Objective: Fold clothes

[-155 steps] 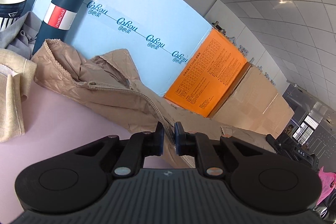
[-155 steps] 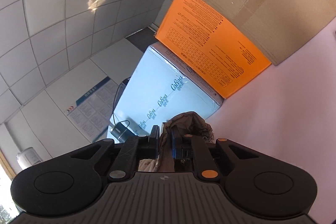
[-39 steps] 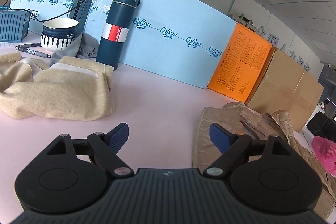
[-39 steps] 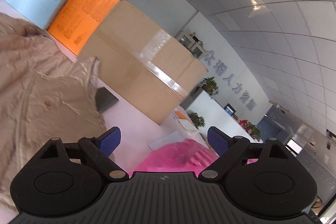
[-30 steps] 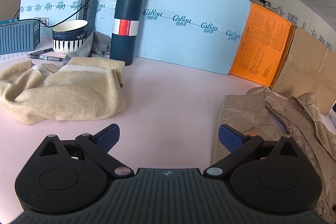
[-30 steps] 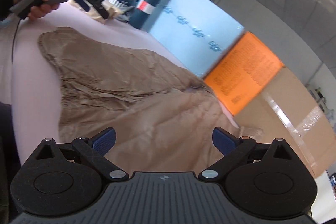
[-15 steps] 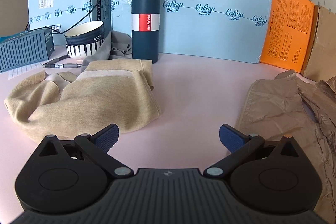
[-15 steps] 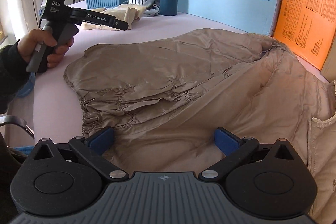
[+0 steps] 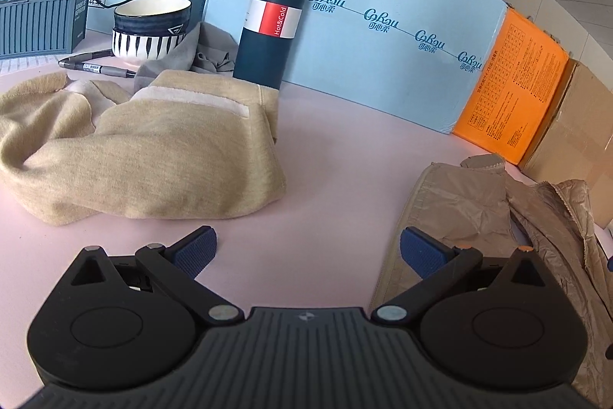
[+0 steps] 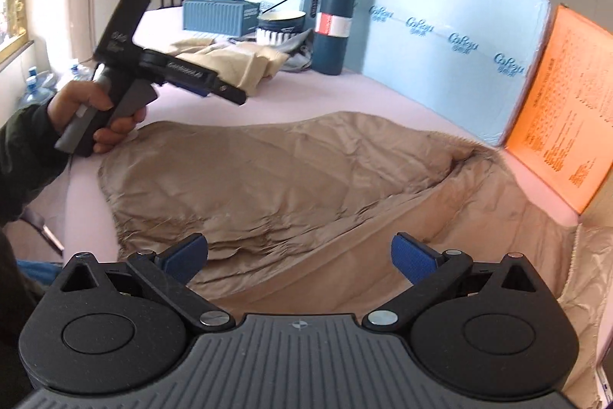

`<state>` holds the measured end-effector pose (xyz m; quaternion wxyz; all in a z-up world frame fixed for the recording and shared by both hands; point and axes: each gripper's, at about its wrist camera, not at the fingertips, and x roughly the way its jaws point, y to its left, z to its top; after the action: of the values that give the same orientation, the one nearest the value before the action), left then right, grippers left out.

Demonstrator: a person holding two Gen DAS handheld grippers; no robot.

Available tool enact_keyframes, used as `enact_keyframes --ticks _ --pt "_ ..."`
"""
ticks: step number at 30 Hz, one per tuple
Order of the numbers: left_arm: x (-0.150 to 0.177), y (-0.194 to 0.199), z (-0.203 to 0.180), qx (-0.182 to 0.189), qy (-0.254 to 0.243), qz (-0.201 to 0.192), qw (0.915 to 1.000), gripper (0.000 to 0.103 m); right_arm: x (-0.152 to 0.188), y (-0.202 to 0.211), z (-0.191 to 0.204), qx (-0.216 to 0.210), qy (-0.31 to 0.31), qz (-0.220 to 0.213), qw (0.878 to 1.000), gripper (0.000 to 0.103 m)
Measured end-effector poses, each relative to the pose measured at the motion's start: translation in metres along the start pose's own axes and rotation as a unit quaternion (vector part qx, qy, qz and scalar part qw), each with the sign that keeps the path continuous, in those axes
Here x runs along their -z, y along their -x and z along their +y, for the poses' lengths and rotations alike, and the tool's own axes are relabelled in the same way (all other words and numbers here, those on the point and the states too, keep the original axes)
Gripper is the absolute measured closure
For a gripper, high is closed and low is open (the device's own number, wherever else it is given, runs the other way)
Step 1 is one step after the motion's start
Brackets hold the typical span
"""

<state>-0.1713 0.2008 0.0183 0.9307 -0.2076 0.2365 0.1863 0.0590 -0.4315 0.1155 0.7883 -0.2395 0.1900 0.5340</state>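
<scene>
A thin tan padded jacket [image 10: 306,179] lies spread on the pink table [image 10: 383,98], wrinkled, with its collar toward the orange box. My right gripper [image 10: 299,255] is open and empty, hovering just above the jacket's near part. My left gripper [image 9: 306,248] is open and empty above bare table, with the jacket's left edge [image 9: 459,202] beside its right finger. It also shows in the right wrist view [image 10: 226,92], held by a hand above the jacket's left end.
A beige sweater [image 9: 153,148] lies in a heap at the left. Behind it stand a dark blue flask [image 9: 279,6], a striped bowl [image 9: 151,25], a pen [image 9: 95,68] and a blue basket [image 9: 38,22]. Light blue boxes [image 9: 383,45], an orange box [image 9: 513,94] and a cardboard box [image 9: 574,133] line the back.
Both grippers let go of the jacket, which now lies spread on the table. The left gripper has moved closer to the sweater and flask. The right gripper has swung round over the jacket.
</scene>
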Motion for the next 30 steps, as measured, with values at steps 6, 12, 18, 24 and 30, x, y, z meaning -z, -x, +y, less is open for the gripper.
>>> enact_keyframes --ticks 6,12,18,24,30 --pt "-0.001 0.003 0.006 0.012 0.019 -0.007 0.9997 0.000 -0.032 -0.044 -0.061 0.089 -0.054 -0.020 0.994 0.000" --pt "-0.001 0.004 0.008 0.028 0.022 -0.010 0.9993 0.000 -0.045 -0.108 -0.140 -0.035 -0.254 -0.020 0.966 0.000" --pt "-0.001 0.005 0.022 0.065 0.055 -0.019 0.9962 0.000 -0.060 -0.159 -0.154 -0.090 -0.293 -0.032 0.951 0.000" --pt "0.006 0.024 0.038 0.106 0.094 -0.092 0.9856 0.000 -0.075 -0.211 -0.167 -0.145 -0.330 -0.044 0.932 0.000" --pt "0.012 0.043 0.046 0.104 0.115 -0.161 0.9747 0.000 -0.100 -0.241 -0.158 -0.159 -0.328 -0.069 0.929 0.000"
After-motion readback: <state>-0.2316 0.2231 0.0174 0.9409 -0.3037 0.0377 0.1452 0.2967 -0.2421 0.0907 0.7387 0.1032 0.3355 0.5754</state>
